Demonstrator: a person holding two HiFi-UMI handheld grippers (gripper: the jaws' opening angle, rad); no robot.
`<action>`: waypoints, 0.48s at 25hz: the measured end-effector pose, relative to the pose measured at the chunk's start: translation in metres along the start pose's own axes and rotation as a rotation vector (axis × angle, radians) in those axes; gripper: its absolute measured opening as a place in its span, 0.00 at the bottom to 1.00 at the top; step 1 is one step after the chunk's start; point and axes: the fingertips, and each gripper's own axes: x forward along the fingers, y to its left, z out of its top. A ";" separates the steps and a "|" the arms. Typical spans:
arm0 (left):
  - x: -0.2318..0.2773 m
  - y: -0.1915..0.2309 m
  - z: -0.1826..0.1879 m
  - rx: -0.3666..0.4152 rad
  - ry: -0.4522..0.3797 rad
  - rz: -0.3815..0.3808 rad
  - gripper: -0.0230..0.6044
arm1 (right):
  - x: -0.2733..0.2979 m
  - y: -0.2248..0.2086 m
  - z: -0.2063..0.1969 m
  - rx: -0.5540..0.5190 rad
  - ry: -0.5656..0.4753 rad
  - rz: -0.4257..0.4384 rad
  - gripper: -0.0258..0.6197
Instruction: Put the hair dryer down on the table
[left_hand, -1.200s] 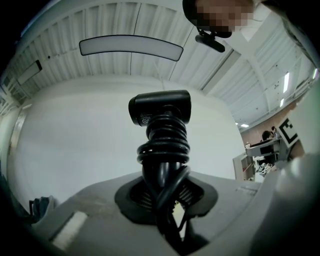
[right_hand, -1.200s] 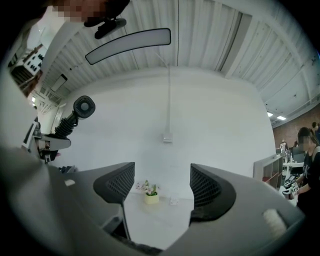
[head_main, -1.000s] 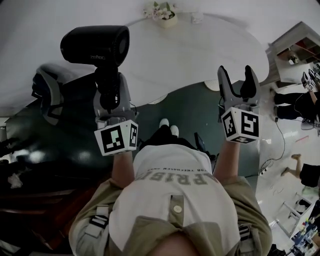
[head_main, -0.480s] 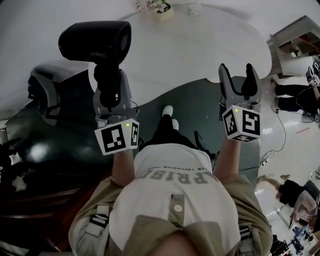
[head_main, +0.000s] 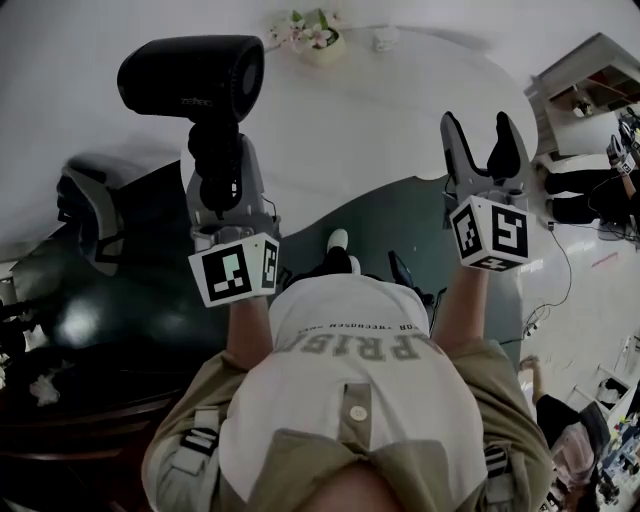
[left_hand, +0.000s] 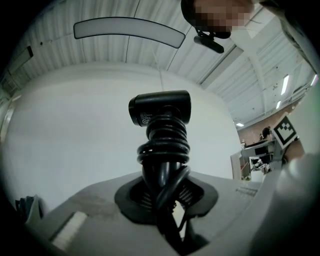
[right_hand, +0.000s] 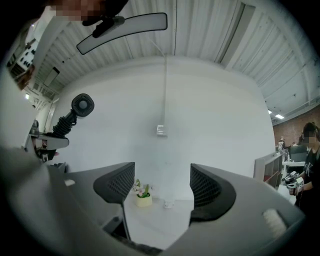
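Observation:
A black hair dryer (head_main: 190, 78) stands upright in the air, its barrel pointing left, over the near edge of the white table (head_main: 380, 110). My left gripper (head_main: 215, 185) is shut on its handle, which has the black cord wound round it. In the left gripper view the corded handle (left_hand: 164, 145) rises from between the jaws to the dryer's head (left_hand: 161, 107). My right gripper (head_main: 483, 150) stands open at the right with nothing between its fingers. From its own view the right gripper (right_hand: 162, 187) sees the hair dryer (right_hand: 80, 106) far to the left.
A small flower pot (head_main: 318, 35) and a little white object (head_main: 385, 40) stand at the table's far side; the flower pot (right_hand: 143, 197) also shows between the right jaws. A dark chair (head_main: 85, 200) is at the left. People and shelving (head_main: 590, 100) are at the right.
The right gripper has edged slightly up and forward. The left gripper still holds the hair dryer upright in much the same place.

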 end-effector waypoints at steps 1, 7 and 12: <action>0.004 0.003 0.002 -0.001 -0.005 -0.003 0.18 | 0.005 0.000 0.004 -0.004 -0.010 -0.002 0.56; 0.023 0.020 0.006 -0.003 -0.023 -0.023 0.18 | 0.030 0.014 0.016 -0.016 -0.041 0.003 0.56; 0.031 0.024 -0.011 0.012 0.024 -0.072 0.18 | 0.040 0.026 0.007 -0.020 -0.022 0.014 0.56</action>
